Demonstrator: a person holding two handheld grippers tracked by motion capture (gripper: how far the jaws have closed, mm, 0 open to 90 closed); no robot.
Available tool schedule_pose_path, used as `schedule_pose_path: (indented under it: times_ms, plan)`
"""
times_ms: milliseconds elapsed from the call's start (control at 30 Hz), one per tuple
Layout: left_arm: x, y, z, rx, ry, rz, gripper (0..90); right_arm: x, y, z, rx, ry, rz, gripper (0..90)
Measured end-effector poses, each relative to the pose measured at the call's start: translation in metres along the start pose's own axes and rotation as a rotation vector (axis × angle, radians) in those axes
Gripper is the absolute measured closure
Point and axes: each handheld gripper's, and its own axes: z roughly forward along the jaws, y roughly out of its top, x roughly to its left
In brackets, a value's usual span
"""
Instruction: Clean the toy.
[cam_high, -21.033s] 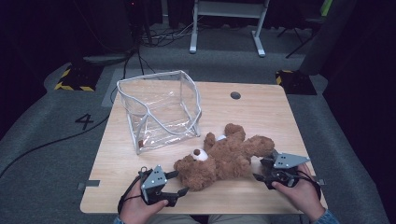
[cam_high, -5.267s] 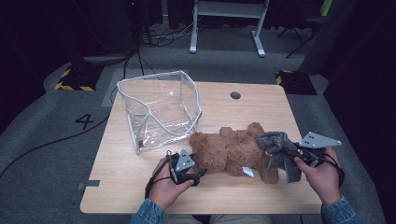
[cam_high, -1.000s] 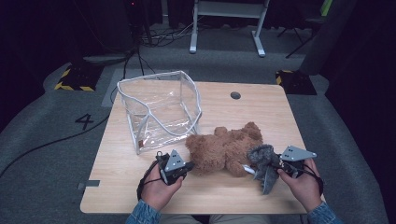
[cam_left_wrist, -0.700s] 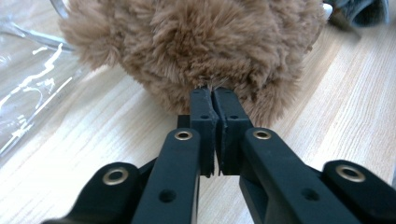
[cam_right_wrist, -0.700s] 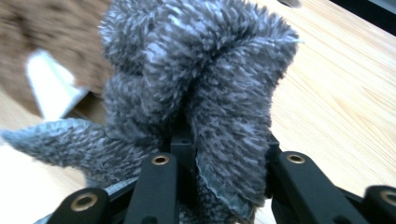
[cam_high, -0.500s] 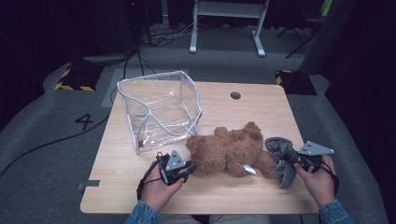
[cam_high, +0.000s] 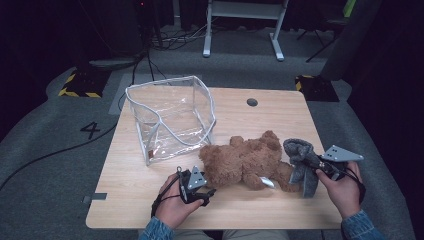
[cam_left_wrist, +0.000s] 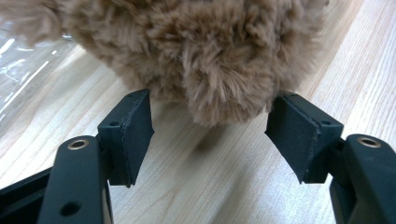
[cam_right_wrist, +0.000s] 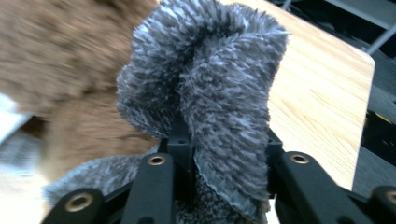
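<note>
jaws of left gripper (cam_left_wrist: 210, 135) spread wide on tabletop (cam_high: 280, 112), brown teddy bear (cam_high: 245, 160) fur just at their tips, nothing clamped. right gripper (cam_right_wrist: 219, 154) jaws closed on grey fuzzy garment (cam_right_wrist: 205, 84), bunched and standing up between them. bear lies on its side across near-middle of tabletop, garment touching its right end. clear plastic zip bag (cam_high: 170, 117) stands open just behind bear, toward left.

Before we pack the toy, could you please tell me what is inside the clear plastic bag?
The clear plastic bag looks empty: through its walls only the wooden table shows. Reflections hide part of its floor.
</note>
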Motion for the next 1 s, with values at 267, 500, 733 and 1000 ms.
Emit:
schedule_pose_path:
  times_ms: [267,500,733,1000]
  plan:
    - [0.000,0.002,0.006,-0.005,-0.007,0.007,31.3,-0.006,-0.015,0.021,0.069,-0.061,0.026,35.5]
    - [-0.002,0.004,0.009,-0.006,-0.011,0.016,32.1,0.015,-0.017,-0.013,-0.002,0.011,0.026,37.9]
    - [-0.004,0.005,0.017,0.009,-0.006,0.022,30.9,0.040,-0.024,-0.012,0.013,0.137,-0.002,39.9]
    - [-0.001,0.005,0.020,-0.017,0.021,0.011,41.5,0.053,-0.030,0.027,0.078,0.178,-0.042,33.5]
